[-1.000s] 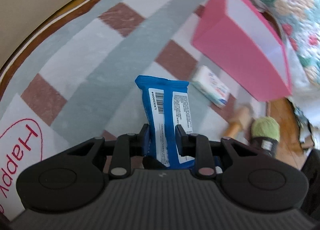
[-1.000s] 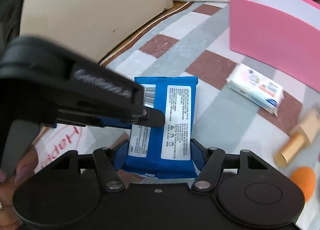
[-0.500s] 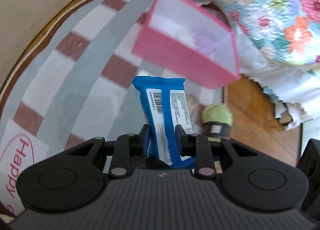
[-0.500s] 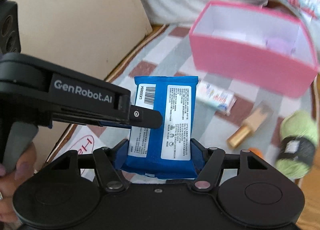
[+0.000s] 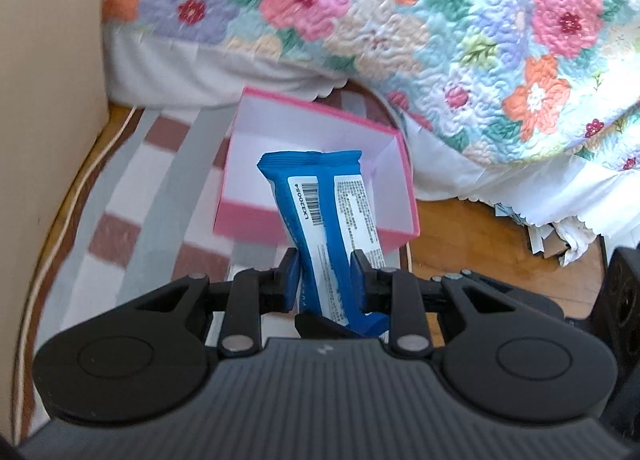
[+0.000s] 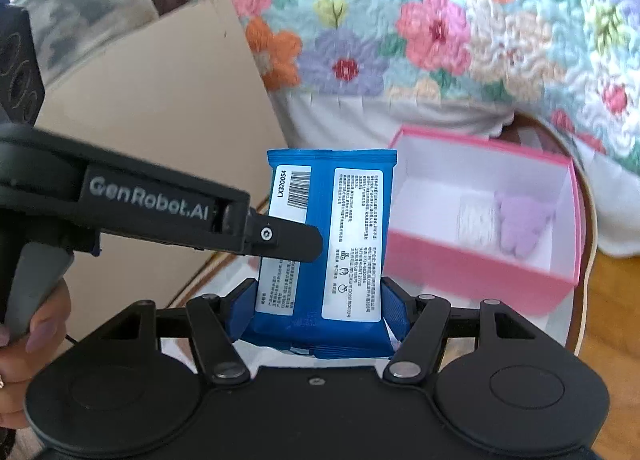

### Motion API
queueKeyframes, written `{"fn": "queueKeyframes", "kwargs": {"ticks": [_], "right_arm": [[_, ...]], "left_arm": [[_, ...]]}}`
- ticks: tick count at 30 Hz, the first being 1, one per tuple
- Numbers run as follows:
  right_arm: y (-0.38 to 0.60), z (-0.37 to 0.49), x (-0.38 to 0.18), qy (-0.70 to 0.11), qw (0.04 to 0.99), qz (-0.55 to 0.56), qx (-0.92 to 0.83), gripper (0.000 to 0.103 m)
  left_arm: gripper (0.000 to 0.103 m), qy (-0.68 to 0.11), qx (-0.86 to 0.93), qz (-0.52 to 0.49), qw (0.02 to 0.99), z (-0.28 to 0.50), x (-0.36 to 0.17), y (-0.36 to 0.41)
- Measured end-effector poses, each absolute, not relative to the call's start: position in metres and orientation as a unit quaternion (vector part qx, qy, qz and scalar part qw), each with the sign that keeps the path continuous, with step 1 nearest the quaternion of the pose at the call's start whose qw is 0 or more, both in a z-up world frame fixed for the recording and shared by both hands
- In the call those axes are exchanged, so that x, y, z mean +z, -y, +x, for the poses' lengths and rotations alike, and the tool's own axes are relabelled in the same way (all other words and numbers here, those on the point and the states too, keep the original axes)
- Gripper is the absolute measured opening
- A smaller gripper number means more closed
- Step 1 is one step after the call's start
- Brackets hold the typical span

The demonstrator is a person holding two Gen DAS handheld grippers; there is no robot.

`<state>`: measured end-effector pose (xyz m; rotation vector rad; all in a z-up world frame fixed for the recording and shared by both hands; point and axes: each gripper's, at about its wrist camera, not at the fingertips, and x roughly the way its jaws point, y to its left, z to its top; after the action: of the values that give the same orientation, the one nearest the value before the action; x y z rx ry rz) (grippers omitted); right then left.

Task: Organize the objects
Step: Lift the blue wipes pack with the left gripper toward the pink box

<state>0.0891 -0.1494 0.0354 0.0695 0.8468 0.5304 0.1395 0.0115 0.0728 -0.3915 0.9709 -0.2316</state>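
Observation:
A blue wipes packet (image 5: 328, 220) with white labels and a barcode is held by both grippers, lifted above the table. My left gripper (image 5: 325, 280) is shut on its narrow sides. My right gripper (image 6: 318, 306) is shut on its lower edges, and the packet (image 6: 332, 236) faces this camera flat. The left gripper's finger (image 6: 280, 238) crosses in front of the packet in the right wrist view. The open pink box (image 5: 256, 220) stands just beyond the packet; in the right wrist view the box (image 6: 472, 264) holds a white item (image 6: 476, 220) and a lilac item (image 6: 520, 220).
A checked cloth (image 5: 132, 220) covers the round wooden table (image 5: 460, 236). A floral quilt (image 5: 440, 20) hangs behind the box. A beige board (image 6: 160, 108) stands at the left. The person's hand (image 6: 24, 340) grips the left tool's handle.
Both grippers lifted the packet up and forward toward the pink box. The box's open inside now shows; the items on the cloth below dropped out of view.

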Motion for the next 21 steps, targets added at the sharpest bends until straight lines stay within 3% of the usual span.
{"fn": "queueKeyframes", "kwargs": {"ticks": [8,21], "right_arm": [[0.152,0.154,0.043,-0.397,0.884,0.045,0.243,0.070],[0.162,0.276,-0.055,-0.477,0.848,0.120,0.198,0.069]], "left_arm": [[0.025,-0.444,-0.116,-0.172,0.872,0.209,0.069,-0.005],[0.025,-0.522,-0.095,-0.196,0.825,0.334,-0.054,-0.012]]}}
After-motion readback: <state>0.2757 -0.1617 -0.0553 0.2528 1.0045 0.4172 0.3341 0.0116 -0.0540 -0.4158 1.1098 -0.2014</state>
